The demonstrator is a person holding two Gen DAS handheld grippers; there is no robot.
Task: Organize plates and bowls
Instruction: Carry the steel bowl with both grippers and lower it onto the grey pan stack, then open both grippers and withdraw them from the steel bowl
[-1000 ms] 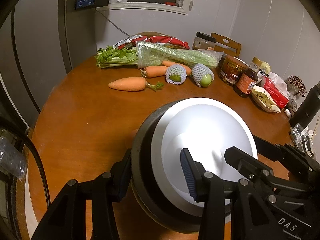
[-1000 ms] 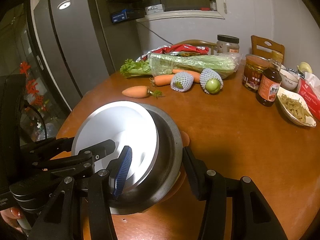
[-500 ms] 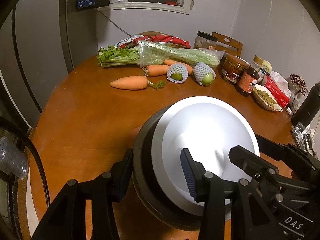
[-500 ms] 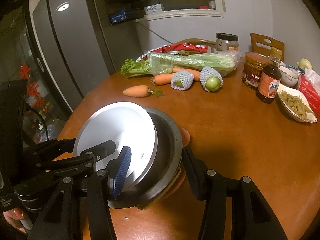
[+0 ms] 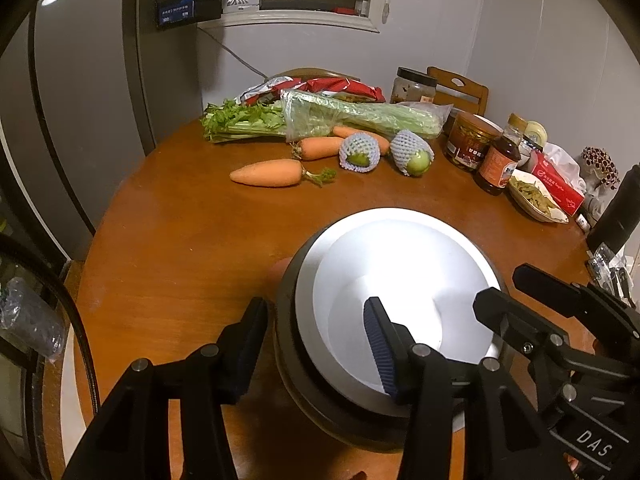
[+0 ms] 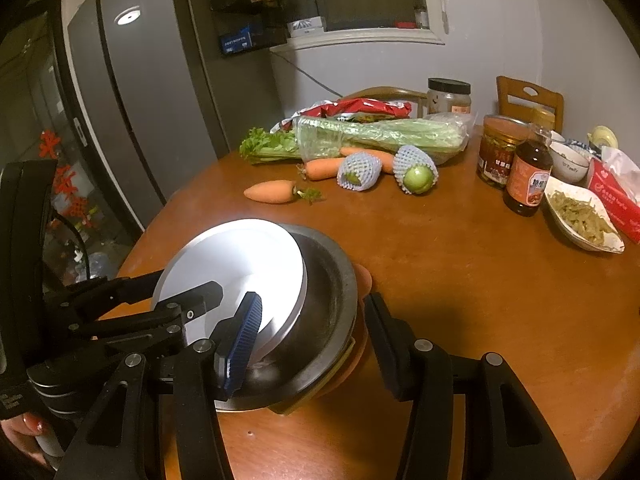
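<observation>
On the near edge of the table (image 5: 168,248), the stack: white plate (image 5: 400,280) in a steel bowl (image 6: 324,320). We straddle its opposite rims with left tongs (image 5: 316,336) and right tongs (image 6: 312,332); both have just been opening slightly, and whether the pads still press we cannot tell.

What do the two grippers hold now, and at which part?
The left gripper and right gripper each straddle the metal bowl's rim, opposite sides, white bowl nested inside. The left jaws have just been opening; a grip cannot be told.

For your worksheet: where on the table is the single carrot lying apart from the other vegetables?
In both wrist views the lone carrot lies on the wooden table beyond the stacked bowls, just left of the net-wrapped green fruit.
</observation>
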